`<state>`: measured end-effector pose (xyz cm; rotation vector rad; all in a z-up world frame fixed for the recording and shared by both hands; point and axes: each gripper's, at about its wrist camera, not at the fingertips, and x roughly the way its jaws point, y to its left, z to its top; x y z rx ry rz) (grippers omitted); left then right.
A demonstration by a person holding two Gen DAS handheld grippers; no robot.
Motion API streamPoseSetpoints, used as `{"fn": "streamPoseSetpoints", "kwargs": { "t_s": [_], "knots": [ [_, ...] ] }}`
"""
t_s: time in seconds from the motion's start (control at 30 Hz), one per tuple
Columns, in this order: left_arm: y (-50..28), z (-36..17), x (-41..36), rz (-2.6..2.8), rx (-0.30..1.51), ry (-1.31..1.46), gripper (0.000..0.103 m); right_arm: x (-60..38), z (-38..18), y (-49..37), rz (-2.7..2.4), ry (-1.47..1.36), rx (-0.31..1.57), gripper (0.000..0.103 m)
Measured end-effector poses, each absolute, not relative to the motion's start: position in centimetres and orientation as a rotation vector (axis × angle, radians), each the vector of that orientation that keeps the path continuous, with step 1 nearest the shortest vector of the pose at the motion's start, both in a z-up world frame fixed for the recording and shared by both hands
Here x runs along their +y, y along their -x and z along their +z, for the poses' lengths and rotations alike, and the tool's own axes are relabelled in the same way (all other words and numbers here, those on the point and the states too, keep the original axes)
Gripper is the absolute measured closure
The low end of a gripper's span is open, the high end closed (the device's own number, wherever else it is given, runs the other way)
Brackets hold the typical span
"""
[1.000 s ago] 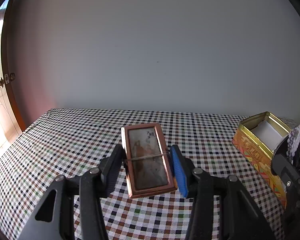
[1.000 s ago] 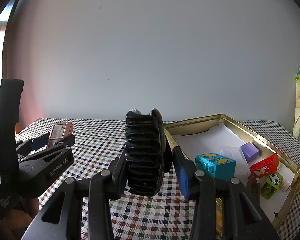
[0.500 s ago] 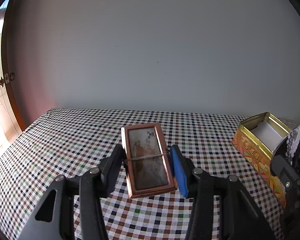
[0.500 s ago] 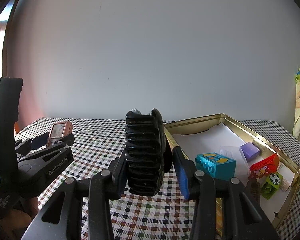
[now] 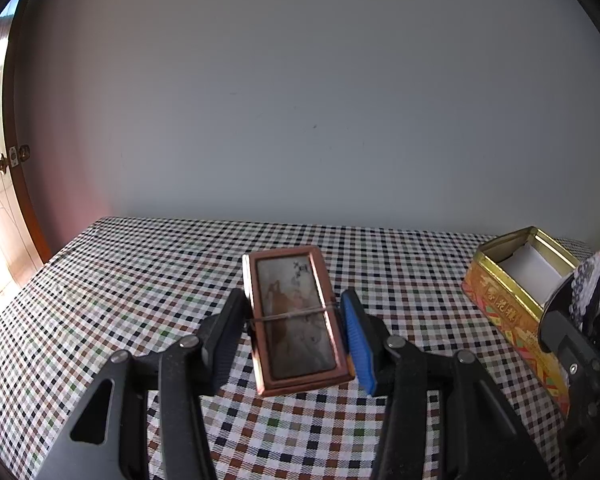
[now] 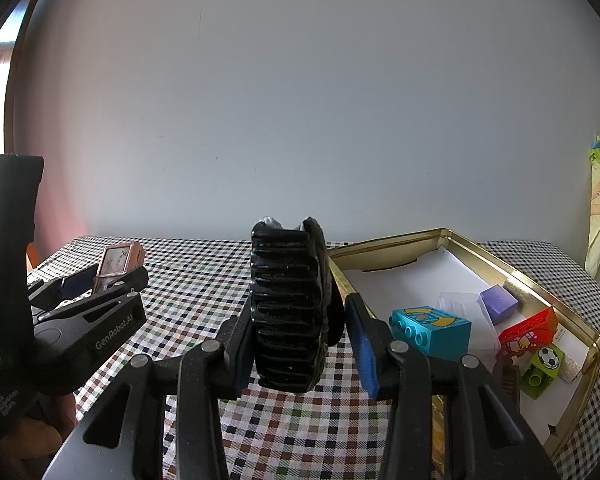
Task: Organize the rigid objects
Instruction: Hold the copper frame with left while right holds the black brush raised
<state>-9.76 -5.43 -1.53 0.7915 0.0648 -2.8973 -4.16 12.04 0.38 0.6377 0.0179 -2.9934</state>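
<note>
Copper-framed box [image 5: 298,320], thin band across its middle, sits clamped btwn the left gripper [image 5: 296,330] fingers, lifted above the checked tablecloth [image 5: 140,280]. Printed marks on its lid, too small to read. Right gripper [image 6: 300,320] fingers closed on a black ribbed toy tire [image 6: 288,304], held upright just left of the gold tin [image 6: 540,280]. Tin holds a teal brick [image 6: 432,330], purple block [image 6: 499,302], red brick [image 6: 528,330], green brick w/ soccer-ball print [image 6: 544,368]. Tin's outer wall has gold characters, unreadable. Left gripper body reads "GenRobot.AI" in right wrist view. Plain wall [image 5: 300,100] behind.
</note>
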Motion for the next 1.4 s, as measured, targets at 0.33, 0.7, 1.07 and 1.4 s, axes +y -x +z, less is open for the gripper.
{"fn": "streamPoseSetpoints", "kwargs": {
  "t_s": [0.33,0.7,1.07,1.4],
  "knots": [
    [9.6,-1.4,-5.2,-2.902,0.072,-0.779,0.055,12.3,0.2,4.1,-2.996,-0.630,0.016,0.058],
    [9.3,-1.4,-5.5,-2.921,0.082,-0.764,0.055,12.7,0.5,3.8,-3.019,-0.596,0.018,0.058],
    [9.2,-1.4,-5.6,-2.931,0.087,-0.759,0.055,12.7,0.4,3.9,-3.028,-0.589,0.020,0.058],
    [9.0,-1.6,-5.5,-2.932,0.090,-0.756,0.055,12.5,0.9,3.6,-3.031,-0.589,0.019,0.058]
  ]
}}
